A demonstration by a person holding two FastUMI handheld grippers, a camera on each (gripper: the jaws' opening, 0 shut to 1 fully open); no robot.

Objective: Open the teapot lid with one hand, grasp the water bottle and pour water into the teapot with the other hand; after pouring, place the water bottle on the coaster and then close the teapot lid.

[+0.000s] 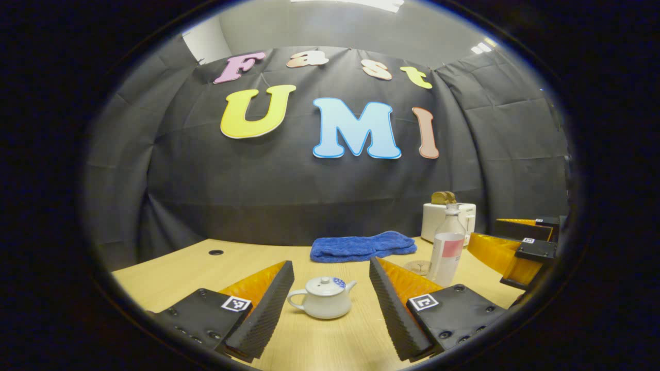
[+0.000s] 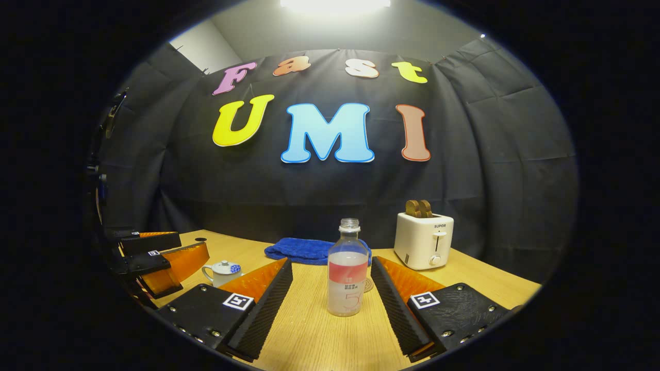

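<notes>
A small white teapot (image 1: 324, 300) with its lid on stands on the wooden table, straight ahead of my left gripper (image 1: 330, 301), which is open with its fingers apart on either side of the pot, short of it. The uncapped water bottle (image 2: 348, 270) with a pink label stands upright ahead of my right gripper (image 2: 331, 293), also open and touching nothing. A round coaster (image 1: 417, 267) lies just behind the bottle (image 1: 446, 248). The teapot (image 2: 223, 272) sits at the left in the right gripper view, beside the other gripper (image 2: 154, 257). The right gripper (image 1: 521, 247) appears at the right of the left gripper view.
A folded blue towel (image 1: 362, 246) lies at the back of the table (image 1: 309, 345). A white toaster (image 2: 424, 240) holding bread stands at the back right. A small dark hole (image 1: 216, 252) marks the tabletop at the far left.
</notes>
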